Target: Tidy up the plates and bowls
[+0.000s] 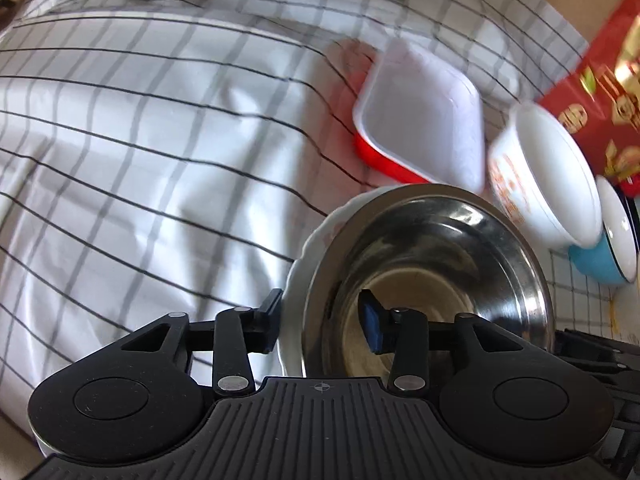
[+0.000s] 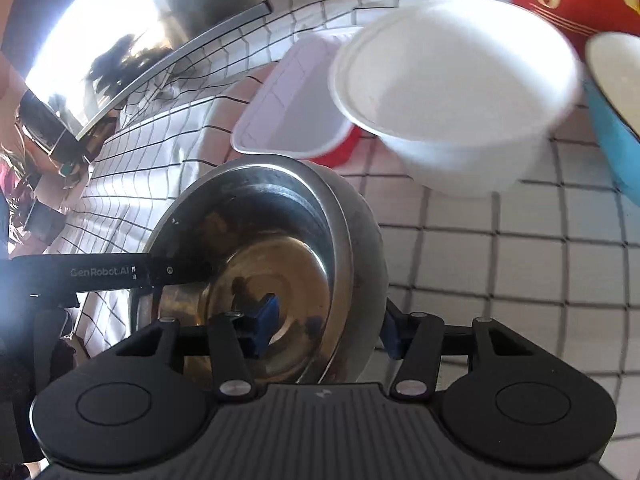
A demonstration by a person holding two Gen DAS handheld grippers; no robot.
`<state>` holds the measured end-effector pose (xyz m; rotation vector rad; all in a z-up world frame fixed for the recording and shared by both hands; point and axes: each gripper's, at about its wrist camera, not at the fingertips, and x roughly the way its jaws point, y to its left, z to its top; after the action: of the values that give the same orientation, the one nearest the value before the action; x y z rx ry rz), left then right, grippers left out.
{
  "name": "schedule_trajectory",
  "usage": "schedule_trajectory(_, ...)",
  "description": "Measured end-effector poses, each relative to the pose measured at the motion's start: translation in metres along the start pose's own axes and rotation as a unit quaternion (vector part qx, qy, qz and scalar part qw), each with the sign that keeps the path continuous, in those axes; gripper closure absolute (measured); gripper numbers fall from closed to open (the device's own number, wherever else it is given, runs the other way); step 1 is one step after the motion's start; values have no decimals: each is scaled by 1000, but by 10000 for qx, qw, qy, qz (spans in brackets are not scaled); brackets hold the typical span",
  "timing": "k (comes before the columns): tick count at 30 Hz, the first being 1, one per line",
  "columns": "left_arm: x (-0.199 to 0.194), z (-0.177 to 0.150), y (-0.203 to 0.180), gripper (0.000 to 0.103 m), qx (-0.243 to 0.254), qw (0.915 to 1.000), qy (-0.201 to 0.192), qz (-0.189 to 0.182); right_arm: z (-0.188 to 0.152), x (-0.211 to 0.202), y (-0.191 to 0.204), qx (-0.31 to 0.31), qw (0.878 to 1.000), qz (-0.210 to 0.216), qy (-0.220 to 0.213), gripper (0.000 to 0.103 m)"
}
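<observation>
Left gripper [image 1: 322,322] is clamped across the rims of a steel bowl [image 1: 436,264] nested in a white scalloped bowl [image 1: 298,280]. Right gripper [image 2: 328,330] grips the steel bowl's opposite wall. A red-sided dish [image 1: 424,120], a white orange-patterned bowl [image 1: 548,176] and a blue bowl [image 1: 600,264] stand beyond on the checked cloth [image 1: 140,140].

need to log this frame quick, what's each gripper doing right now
Left gripper: shut on the steel bowl and white dish rims together.
Right gripper: shut on the steel bowl's wall.
</observation>
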<state>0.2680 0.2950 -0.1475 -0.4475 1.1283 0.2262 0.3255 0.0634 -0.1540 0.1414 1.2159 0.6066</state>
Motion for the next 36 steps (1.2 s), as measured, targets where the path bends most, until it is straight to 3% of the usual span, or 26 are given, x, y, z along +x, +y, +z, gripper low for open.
schedule_trajectory(9,15,-7,-56,58,251,9981,134,-541,-19,-39,-47,261,9986,-452,53,50)
schedule_trajectory(10,16,-7,-59,58,604,9937,270,-900,-20,-42,-52,284,9984,-477,56,50)
schedule_trajectory(15,17,-13,-68,58,428,9962,151,-743,-22,-47,-65,216,9990,-346,158,50)
schedule_trajectory(24,16,-14,-68,53,422,9983,83,-389,-31,-44,-45,-264,9984,-349,355,46)
schedule_trajectory(34,19,-1,-44,54,375,9930,276,-1089,-30,-40,-32,-73,9966,-724,392,46)
schedule_trajectory(36,15,3,-41,54,416,9929,288,-1076,-29,-52,-35,33,9969,-769,140,46)
